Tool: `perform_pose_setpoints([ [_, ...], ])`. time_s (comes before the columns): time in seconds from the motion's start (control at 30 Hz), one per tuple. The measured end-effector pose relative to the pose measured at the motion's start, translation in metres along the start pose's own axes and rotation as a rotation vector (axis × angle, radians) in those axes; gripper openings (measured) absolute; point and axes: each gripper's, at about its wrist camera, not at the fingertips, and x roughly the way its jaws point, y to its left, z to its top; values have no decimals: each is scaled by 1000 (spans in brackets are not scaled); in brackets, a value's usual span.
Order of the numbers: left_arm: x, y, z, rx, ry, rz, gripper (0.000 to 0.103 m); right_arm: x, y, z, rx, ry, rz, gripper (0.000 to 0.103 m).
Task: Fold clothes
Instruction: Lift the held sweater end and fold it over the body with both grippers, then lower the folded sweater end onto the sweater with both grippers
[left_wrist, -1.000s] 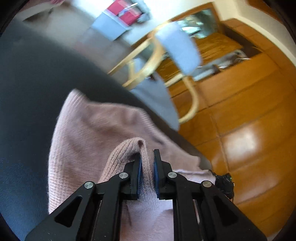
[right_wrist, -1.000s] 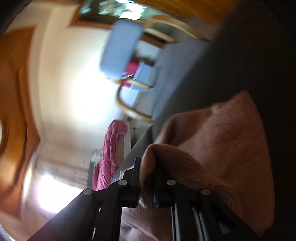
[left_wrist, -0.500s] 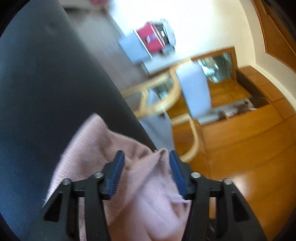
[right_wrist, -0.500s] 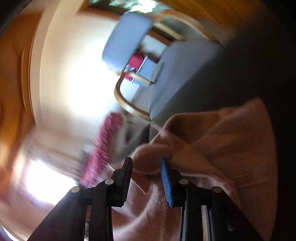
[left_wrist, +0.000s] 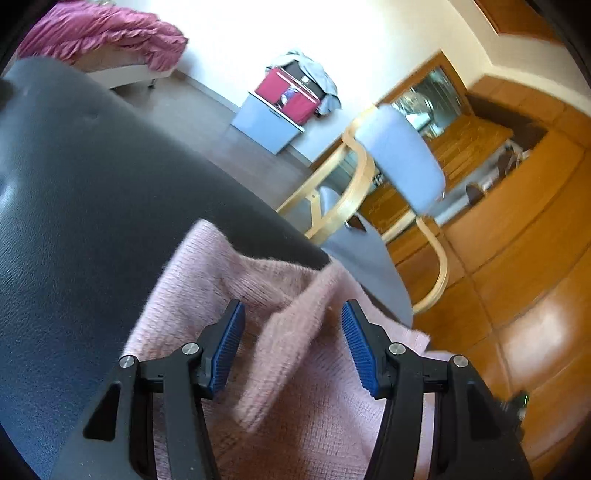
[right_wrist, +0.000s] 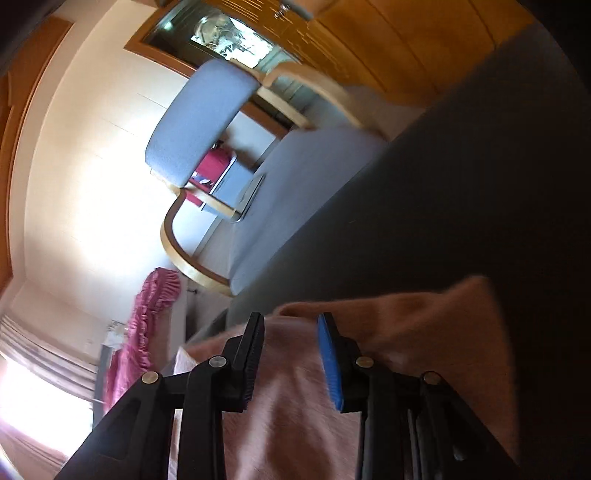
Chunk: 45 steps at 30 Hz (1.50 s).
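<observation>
Left wrist view: my left gripper (left_wrist: 291, 347) stands with its jaws apart after just opening, its ribbed blue pads (left_wrist: 229, 347) clear of the pink sweater (left_wrist: 295, 369). The fuzzy knit lies rumpled on a dark, grained, leather-like surface (left_wrist: 92, 221), one raised fold running between my fingers without touching them. Beyond stand a bentwood chair (left_wrist: 399, 166) with grey cushions, a red suitcase (left_wrist: 288, 96) and glossy wooden flooring (left_wrist: 535, 295). My gripper's black frame hides the sweater's near edge.

Right wrist view: my right gripper (right_wrist: 290, 358) is also parted, having just opened, holding nothing; the sweater (right_wrist: 406, 332) looks orange-brown in shadow and blurred beneath it. The dark surface (right_wrist: 461, 184) fills the right side, and the chair (right_wrist: 199, 122) appears tilted.
</observation>
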Motion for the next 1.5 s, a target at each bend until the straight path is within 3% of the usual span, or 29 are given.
perform_pose_setpoints([
  [0.1, -12, 9, 8, -52, -19, 7, 58, -31, 11, -18, -154, -49, -82, 31],
  [0.27, -39, 20, -2, 36, -4, 125, 58, -74, 4, -39, -341, -58, -154, 31],
  [0.37, -50, 28, -14, 106, 29, 189, 58, -77, -21, -52, -335, -14, -99, 31],
  [0.57, -52, 28, -26, 223, 89, 194, 58, -71, -45, -51, -242, 33, 26, 34],
  [0.77, -44, 24, -29, 273, 135, 152, 58, -85, -33, -64, -387, 117, 92, 34],
  [0.83, -46, 26, -29, 276, 139, 137, 58, -86, -36, -72, -403, 125, 99, 33],
  [1.0, -54, 31, -24, 269, 108, 189, 58, -85, -43, -72, -369, 144, 106, 33],
  [1.07, -52, 31, -25, 277, 126, 169, 58, -86, -46, -73, -374, 157, 106, 33],
  [1.27, -41, 11, -35, 395, 175, 161, 61, -84, -50, -69, -369, 178, 122, 33],
  [1.37, -40, 10, -34, 401, 175, 165, 61, -83, -47, -72, -377, 166, 90, 16],
  [1.43, -39, 8, -34, 408, 172, 170, 50, -83, -47, -71, -351, 156, 92, 10],
  [1.5, -40, 4, -35, 431, 164, 193, 32, -87, -49, -69, -309, 137, 124, 9],
])
